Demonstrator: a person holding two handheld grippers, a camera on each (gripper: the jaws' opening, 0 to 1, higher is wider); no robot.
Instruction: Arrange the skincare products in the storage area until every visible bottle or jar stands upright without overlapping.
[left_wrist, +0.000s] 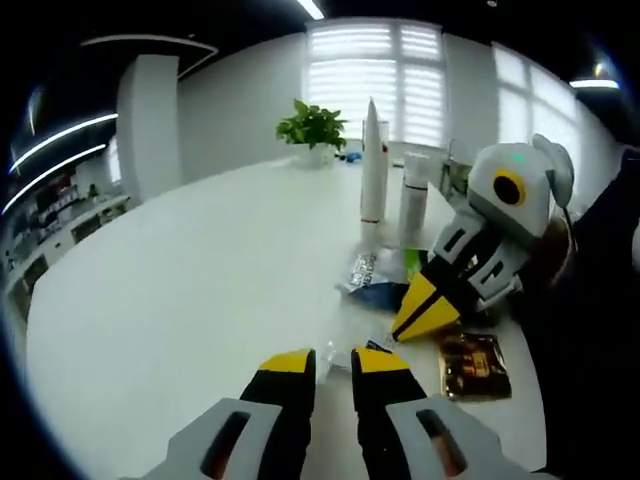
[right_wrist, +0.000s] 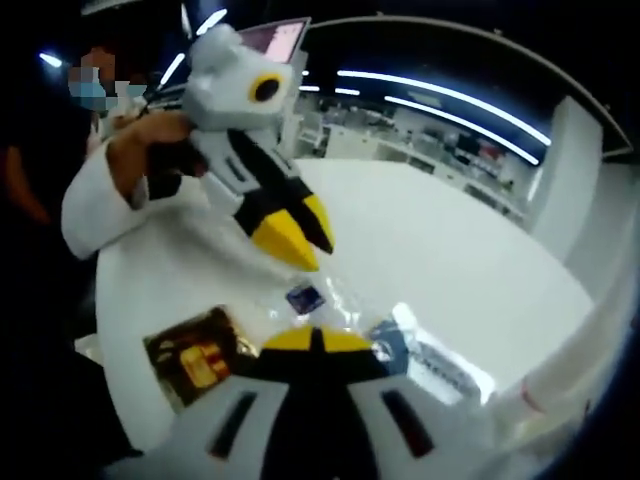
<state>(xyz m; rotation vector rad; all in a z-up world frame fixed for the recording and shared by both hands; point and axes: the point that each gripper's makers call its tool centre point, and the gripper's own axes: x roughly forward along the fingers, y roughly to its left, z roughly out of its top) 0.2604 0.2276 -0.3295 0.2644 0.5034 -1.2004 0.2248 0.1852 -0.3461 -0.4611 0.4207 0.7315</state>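
on the smooth white round table (left_wrist: 180, 280), the left gripper (left_wrist: 332, 362) hangs with yellow tips narrowly parted, holding nothing. right of it, the right gripper (left_wrist: 425, 305) is closed above glossy flat sachets (left_wrist: 375, 272); behind stand a tall white pointed bottle (left_wrist: 373, 165) and a white cylindrical tube (left_wrist: 413, 205), both upright.
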